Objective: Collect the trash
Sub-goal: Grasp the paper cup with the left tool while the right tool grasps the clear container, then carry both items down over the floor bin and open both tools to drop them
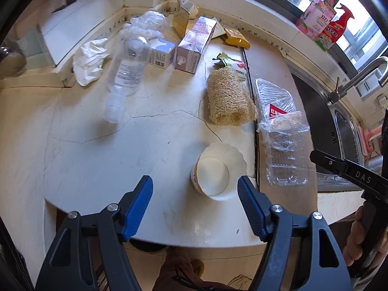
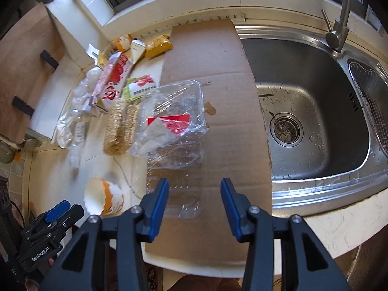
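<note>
Trash is spread over a pale cracked counter [image 1: 109, 160]. A paper cup [image 1: 215, 172] lies on its side by the front edge, just ahead of my left gripper [image 1: 195, 190], which is open with both blue pads clear of it. A clear plastic clamshell tray [image 2: 174, 126] with a red label rests on a cardboard sheet [image 2: 218, 72]. Its near end lies between the fingers of my right gripper [image 2: 194, 190], which is open and not pressing on it. Further back lie a clear plastic bottle [image 1: 126, 72], a loofah pad [image 1: 228, 97], milk cartons [image 1: 194, 43] and crumpled paper [image 1: 89, 60].
A steel sink [image 2: 315, 101] with a faucet [image 2: 339, 29] lies right of the cardboard. A yellow snack packet [image 1: 236, 38] and crumpled plastic film [image 1: 150, 21] sit near the back wall. Spray bottles [image 1: 325, 21] stand on the window sill. A person's hand [image 1: 359, 237] holds the right tool.
</note>
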Demonstrator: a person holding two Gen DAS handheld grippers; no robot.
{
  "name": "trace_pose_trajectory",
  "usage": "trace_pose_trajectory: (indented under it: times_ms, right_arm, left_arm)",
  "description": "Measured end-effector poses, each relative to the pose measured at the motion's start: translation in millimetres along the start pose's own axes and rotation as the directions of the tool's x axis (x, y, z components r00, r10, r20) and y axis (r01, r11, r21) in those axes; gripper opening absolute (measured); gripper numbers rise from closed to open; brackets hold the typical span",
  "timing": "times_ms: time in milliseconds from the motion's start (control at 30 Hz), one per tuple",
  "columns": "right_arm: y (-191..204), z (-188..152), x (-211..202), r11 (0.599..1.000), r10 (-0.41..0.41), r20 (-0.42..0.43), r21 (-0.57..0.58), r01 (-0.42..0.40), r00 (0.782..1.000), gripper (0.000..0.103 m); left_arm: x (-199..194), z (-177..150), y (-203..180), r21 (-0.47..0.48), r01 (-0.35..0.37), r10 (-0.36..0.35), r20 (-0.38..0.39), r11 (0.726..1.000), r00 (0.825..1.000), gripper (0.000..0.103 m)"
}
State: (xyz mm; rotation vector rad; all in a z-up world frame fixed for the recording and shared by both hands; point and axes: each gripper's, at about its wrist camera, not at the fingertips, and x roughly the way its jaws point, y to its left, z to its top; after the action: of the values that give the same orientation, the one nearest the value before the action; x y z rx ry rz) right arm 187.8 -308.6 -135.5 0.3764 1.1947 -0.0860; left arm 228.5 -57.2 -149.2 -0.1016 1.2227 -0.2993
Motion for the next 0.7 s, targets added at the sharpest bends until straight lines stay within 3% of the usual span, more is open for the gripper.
trace_pose_trajectory:
  times_ms: [200,300,333,567,700]
  right_arm:
    - [1,7,25,1.0,-0.01,-0.042,0.004,0.011,0.999,0.023]
    - [2,9,30,1.0,-0.022,-0.046,0.008,0.023,0.999,0.014]
    - [2,10,31,1.0,-0.017,-0.046,0.013,0.018,0.999,0.007]
    - [3,10,20,1.0,0.008,0.013,0.018,-0.008,1.0,0.006]
    - [1,7,6,0.999,0.047,0.041,0.02,-0.047,0.998,0.005]
  left_arm:
    - [25,17,0,0.016,-0.006,0.007,-0.053,1.0,0.999,0.042]
    - [34,20,-1,0.031,-0.016,0.018,-0.071,0.999,0.997,0.021]
    - [38,21,-1,0.038,-0.024,0.026,-0.077,0.999,0.997,0.01]
    - [42,21,-5,0.052,-0.053,0.056,-0.052,0.997,0.997,0.001]
    - [30,17,0,0.032,-0.036,0.037,-0.03,0.999,0.999,0.0]
